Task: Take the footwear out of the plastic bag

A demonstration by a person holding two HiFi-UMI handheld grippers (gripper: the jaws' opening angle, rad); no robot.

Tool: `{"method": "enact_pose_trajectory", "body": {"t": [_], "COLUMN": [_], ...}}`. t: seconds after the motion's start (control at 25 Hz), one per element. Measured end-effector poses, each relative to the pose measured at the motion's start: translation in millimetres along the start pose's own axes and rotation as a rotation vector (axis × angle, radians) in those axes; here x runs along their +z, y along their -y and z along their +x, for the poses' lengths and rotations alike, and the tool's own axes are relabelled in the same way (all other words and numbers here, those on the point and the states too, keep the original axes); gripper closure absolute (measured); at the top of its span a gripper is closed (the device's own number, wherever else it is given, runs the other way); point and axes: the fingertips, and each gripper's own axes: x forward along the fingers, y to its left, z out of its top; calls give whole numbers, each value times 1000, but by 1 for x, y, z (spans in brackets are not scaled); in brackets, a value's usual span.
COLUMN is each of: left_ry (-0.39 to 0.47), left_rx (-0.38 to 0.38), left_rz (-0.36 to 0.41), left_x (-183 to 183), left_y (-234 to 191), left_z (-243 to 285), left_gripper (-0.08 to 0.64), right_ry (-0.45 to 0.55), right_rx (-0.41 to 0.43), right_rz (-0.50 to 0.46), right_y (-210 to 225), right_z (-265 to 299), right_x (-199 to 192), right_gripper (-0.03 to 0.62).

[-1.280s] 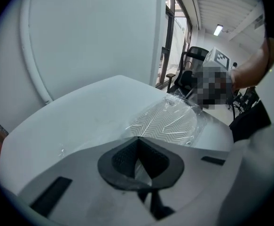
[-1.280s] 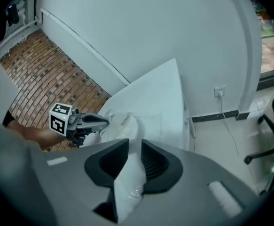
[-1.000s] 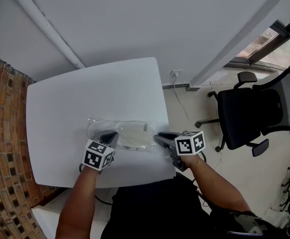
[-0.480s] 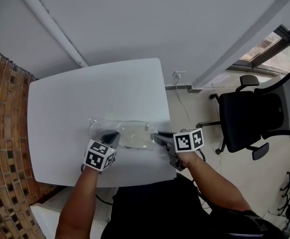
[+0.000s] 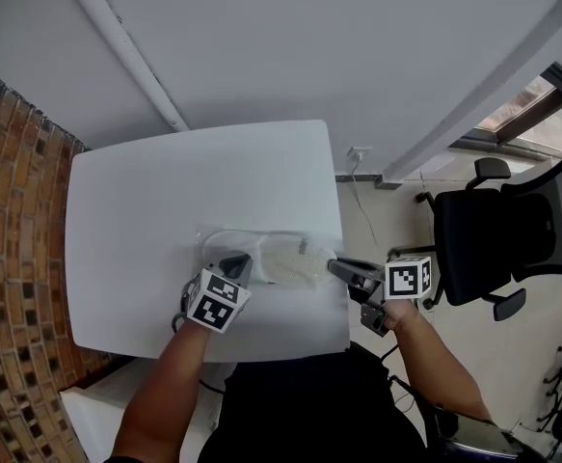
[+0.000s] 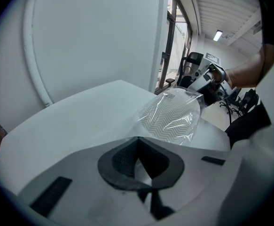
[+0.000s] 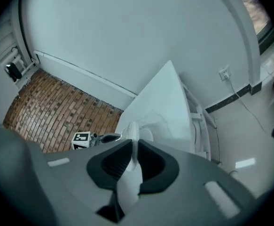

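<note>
Plastic bag's (image 5: 225, 244) left end is pinched by the clenched left gripper (image 5: 234, 262). The slipper (image 5: 285, 258) is seen inside the bag, not yet drawn out. Its white edge is grasped by the right gripper (image 5: 342, 270), whose jaws have just been closing.

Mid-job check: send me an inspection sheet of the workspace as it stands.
Surface: white table, under the bag.
Job's things: footwear inside the clear plastic bag, held between both grippers.
Clutter: nothing seen.
Grippers: left gripper shut on the bag's film; right gripper, its jaws just closing, pinches the bag's other end.
Cables: cable from a wall socket down to the floor.
Surroundings: brick wall, office chair, wall pipe.
</note>
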Motion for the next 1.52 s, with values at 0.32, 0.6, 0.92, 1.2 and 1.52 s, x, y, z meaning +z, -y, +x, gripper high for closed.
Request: {"method": "enact_pose_trajectory", "body": {"t": [0.32, 0.6, 0.92, 1.2, 1.52], "left_ry": [-11, -38, -76, -107, -87], "left_rx": [9, 44, 123, 188, 218], "left_rz": [-39, -32, -134, -248, -403], "left_x": [8, 12, -3, -16, -22], "left_y": [-6, -17, -51, -76, -94], "left_z": [7, 10, 4, 2, 2], "left_gripper": [554, 554, 554, 554, 554], "right_ry": [79, 163, 256, 299, 384], "right_rx": [1, 12, 49, 101, 121], "right_rz": [11, 20, 38, -19, -75], "right_y": [-10, -18, -32, -65, -95], "right_z": [-34, -64, -100, -121, -165], "right_x": [17, 30, 42, 55, 67], "right_gripper": [555, 560, 563, 563, 562]}}
